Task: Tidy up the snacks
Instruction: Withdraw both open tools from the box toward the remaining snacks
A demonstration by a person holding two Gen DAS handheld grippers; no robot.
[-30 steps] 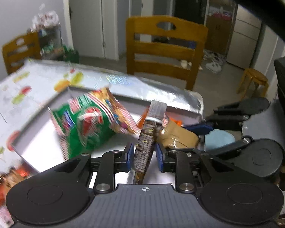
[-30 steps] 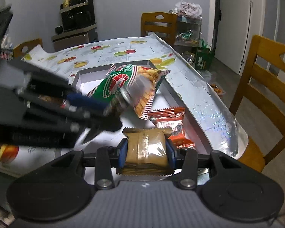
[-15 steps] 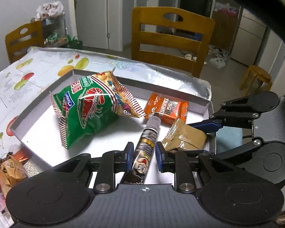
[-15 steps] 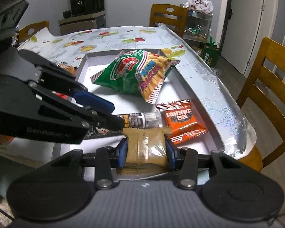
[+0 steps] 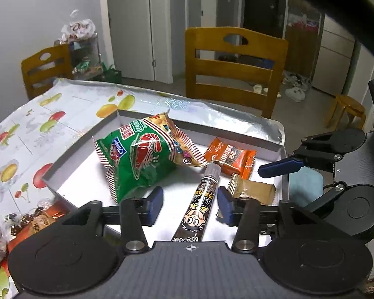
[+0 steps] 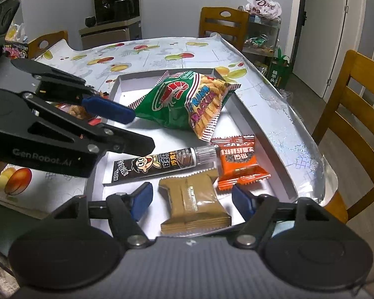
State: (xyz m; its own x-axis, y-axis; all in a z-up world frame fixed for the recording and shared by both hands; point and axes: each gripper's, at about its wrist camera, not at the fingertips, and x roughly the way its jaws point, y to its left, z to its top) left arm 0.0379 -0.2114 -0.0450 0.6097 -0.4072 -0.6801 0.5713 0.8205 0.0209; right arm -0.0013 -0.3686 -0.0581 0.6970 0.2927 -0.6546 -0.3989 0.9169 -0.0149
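Note:
A shallow white tray [image 5: 239, 137] [image 6: 259, 127] on the table holds a green prawn-cracker bag [image 5: 142, 154] [image 6: 189, 99], an orange packet [image 5: 230, 155] [image 6: 238, 162], a dark tube snack [image 5: 199, 204] [image 6: 159, 165] and a tan packet [image 5: 253, 190] [image 6: 194, 203]. My left gripper [image 5: 190, 205] is open, its jaws apart on either side of the tube lying flat. My right gripper [image 6: 192, 198] is open, its jaws apart on either side of the tan packet lying in the tray.
Loose wrapped snacks [image 5: 20, 224] lie on the fruit-print tablecloth left of the tray. A wooden chair [image 5: 233, 67] stands beyond the table's far edge, another [image 6: 354, 114] at the right. A cabinet with appliances [image 6: 114, 22] is at the back.
Both grippers opened. The left one let go of the tube and the right one let go of the tan packet; both snacks now lie in the tray.

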